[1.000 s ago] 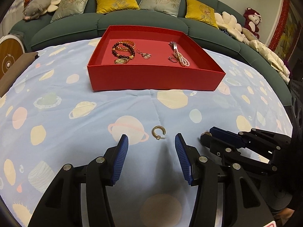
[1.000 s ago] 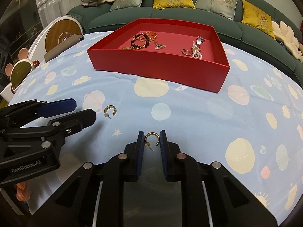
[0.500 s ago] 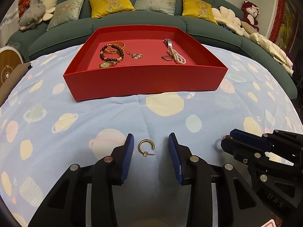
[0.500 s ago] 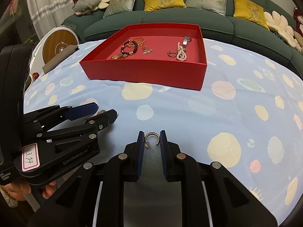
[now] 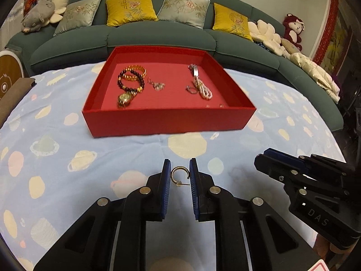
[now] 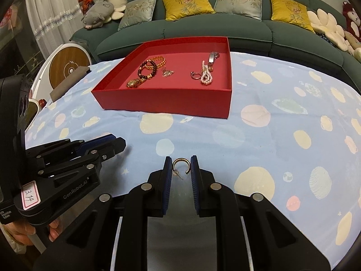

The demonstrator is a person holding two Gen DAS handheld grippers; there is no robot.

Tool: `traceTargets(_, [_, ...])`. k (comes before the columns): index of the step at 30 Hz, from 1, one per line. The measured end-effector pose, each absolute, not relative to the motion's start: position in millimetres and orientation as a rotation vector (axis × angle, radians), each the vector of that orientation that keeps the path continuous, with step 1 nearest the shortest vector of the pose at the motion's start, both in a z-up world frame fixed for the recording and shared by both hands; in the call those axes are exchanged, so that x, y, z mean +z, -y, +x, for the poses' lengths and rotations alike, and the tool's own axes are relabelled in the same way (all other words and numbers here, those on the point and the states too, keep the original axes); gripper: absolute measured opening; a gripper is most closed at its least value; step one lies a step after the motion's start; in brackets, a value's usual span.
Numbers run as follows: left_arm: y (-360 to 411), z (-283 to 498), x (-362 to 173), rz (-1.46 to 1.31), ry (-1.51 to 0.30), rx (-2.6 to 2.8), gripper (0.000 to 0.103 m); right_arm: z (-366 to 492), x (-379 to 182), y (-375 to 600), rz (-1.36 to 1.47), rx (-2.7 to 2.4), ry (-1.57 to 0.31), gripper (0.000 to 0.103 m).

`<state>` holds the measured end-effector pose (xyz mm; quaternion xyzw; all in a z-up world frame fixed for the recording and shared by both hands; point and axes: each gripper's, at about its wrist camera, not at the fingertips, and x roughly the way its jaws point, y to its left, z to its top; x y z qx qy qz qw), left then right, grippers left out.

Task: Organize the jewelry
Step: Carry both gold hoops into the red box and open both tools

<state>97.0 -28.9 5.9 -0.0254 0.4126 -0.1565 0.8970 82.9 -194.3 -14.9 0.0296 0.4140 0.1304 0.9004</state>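
Observation:
My left gripper (image 5: 179, 174) is shut on a gold hoop earring (image 5: 179, 174) and holds it above the blue patterned cloth. My right gripper (image 6: 180, 169) is shut on a second gold hoop earring (image 6: 181, 166). A red tray (image 5: 167, 118) stands ahead on the cloth; it also shows in the right wrist view (image 6: 167, 103). In it lie bead bracelets (image 5: 132, 79), a gold watch (image 5: 124, 99), a pendant (image 5: 158, 85), a ring (image 5: 191, 89) and a pearl strand (image 5: 204, 89). The right gripper shows at the right of the left wrist view (image 5: 270, 158).
A green sofa (image 5: 162, 36) with cushions curves behind the table. A round wooden-faced device (image 6: 68, 64) and a brown pad (image 6: 67, 83) sit at the left edge. Plush toys (image 5: 293, 31) lie on the sofa's right.
My left gripper has closed on the hoop earring that lay on the cloth and lifted it towards the tray. My right gripper stays shut on its earring and has risen.

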Motion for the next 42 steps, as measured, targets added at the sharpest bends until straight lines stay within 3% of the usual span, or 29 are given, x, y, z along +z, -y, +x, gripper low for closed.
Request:
traceTargets(9, [26.7,141.3,64.7,-0.059,-0.732,-0.314,0.014,130.8,44.0,190.3,0.062,0.259,-0.719,0.016])
traceTargets(18, [26.3,194.3,31.9,-0.025,-0.792,-0.274,0.014,193.5,20.9,197.3,0.150,0.215,-0.770,0.016])
traceTargets(30, [17.5,205.5,20.0,-0.053,-0.824,-0.257,0.014,202.2,3.0,183.1,0.140,0.229,-0.808,0.016])
traceTargets(35, [16.5,204.9,22.5,-0.063,-0.814,-0.259,0.019,202.0,5.3,181.4,0.144,0.247,-0.798,0.017])
traceTargets(37, [13.0,205.3,24.9,-0.080,-0.812,-0.253,0.026,200.8,7.4,182.0,0.147,0.246,-0.788,0.017])
traceTargets(42, [3.1,206.3,33.2,-0.125,-0.796,-0.243,0.026,197.1,17.9,188.5,0.169,0.242,-0.753,0.017])
